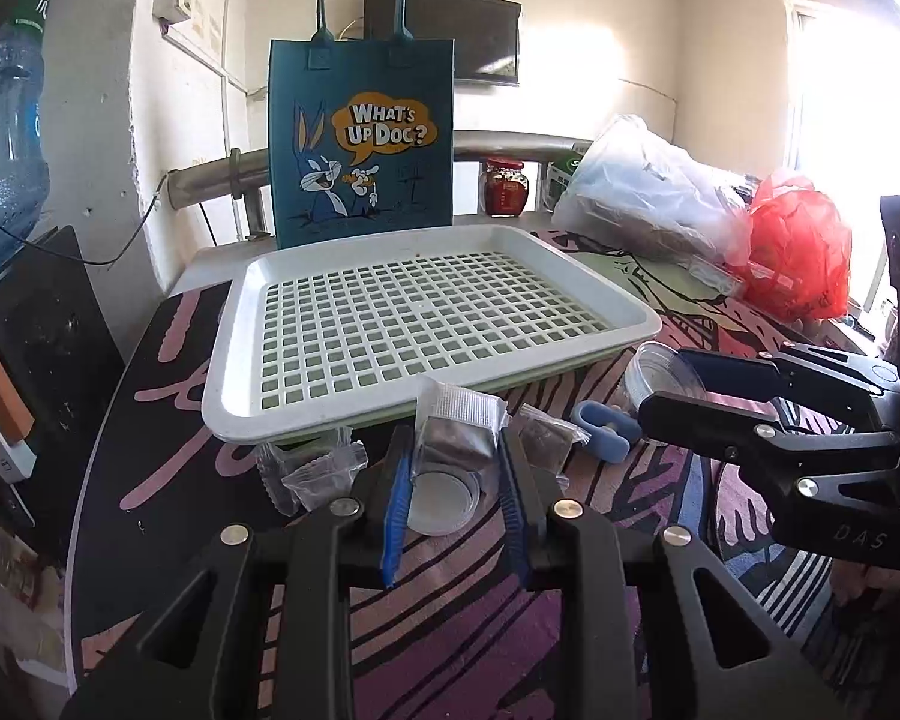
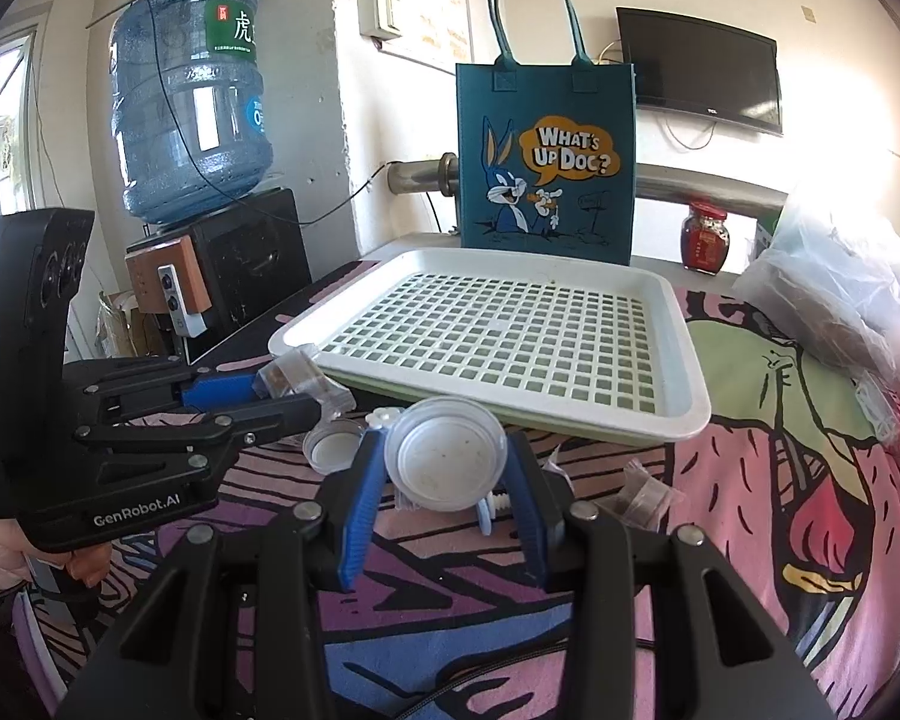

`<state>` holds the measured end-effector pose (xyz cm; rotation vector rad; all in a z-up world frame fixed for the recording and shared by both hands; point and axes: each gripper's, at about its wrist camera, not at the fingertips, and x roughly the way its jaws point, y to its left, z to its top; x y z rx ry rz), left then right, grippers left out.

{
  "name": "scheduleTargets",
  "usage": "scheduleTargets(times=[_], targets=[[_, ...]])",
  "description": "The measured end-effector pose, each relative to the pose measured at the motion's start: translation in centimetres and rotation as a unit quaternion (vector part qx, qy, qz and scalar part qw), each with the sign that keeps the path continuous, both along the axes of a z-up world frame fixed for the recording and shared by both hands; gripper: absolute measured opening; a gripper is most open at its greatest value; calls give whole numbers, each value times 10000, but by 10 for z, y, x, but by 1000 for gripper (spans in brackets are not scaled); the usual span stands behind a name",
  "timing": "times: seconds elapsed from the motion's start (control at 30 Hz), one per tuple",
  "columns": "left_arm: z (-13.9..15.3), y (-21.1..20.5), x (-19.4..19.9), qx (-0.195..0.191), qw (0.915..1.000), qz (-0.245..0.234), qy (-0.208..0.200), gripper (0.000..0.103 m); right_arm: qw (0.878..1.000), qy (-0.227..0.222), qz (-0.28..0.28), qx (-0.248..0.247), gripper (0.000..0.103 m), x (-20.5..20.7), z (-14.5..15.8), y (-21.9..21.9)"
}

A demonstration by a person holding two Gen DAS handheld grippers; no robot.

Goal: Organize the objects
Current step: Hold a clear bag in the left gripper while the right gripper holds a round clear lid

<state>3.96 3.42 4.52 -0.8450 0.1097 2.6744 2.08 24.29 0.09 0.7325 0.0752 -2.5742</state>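
A white perforated tray (image 1: pixel 330 408) (image 2: pixel 684 414) lies on the patterned table, with nothing in it. My left gripper (image 1: pixel 455 450) is shut on a clear-wrapped dark snack packet (image 1: pixel 456 429) just in front of the tray's near edge; it also shows in the right wrist view (image 2: pixel 306 381). My right gripper (image 2: pixel 447 468) is shut on a clear round plastic lid (image 2: pixel 444 459), held up on edge; the lid shows in the left wrist view (image 1: pixel 660 369). Another clear round lid (image 1: pixel 444 495) (image 2: pixel 330 450) lies on the table under the left gripper.
More wrapped packets (image 1: pixel 312 474) (image 1: pixel 546 441) and a blue plastic piece (image 1: pixel 606 429) lie before the tray. A teal cartoon tote bag (image 1: pixel 360 138) (image 2: pixel 546 156) stands behind it. A red jar (image 1: pixel 503 186), plastic bags (image 1: pixel 798 246) and a water dispenser (image 2: pixel 192 102) surround the table.
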Motion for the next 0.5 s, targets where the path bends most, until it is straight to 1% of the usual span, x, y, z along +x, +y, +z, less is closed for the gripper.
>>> scheduleTargets(times=[0.2,0.5], targets=[[0,-5,-1,119,9999,40,-23,26,10000,-36,-46,-79,39,-1,0,2],[-1,-8,-3,159,9998,67,-73,26,9999,-70,-43,-112,39,-2,0,2]])
